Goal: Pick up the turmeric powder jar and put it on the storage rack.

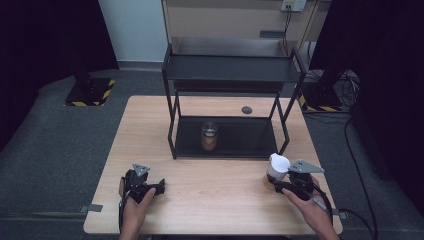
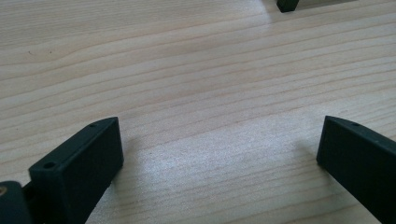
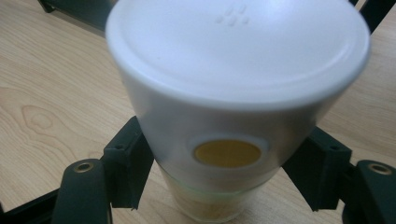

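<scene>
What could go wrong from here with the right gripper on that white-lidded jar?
1. The right gripper clamps the white-lidded jar low, under the wide lid; a quick lift could tip the top-heavy jar.
2. The jars may collide if this one goes onto the black rack: another jar already stands on its lower shelf.

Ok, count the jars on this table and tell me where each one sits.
2. One jar with a white lid stands near the table's right front, clamped in the right gripper. One lidless jar stands on the black rack's bottom shelf.

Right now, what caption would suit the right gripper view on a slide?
Right gripper closed on a white-lidded jar standing on the wooden table.
</scene>
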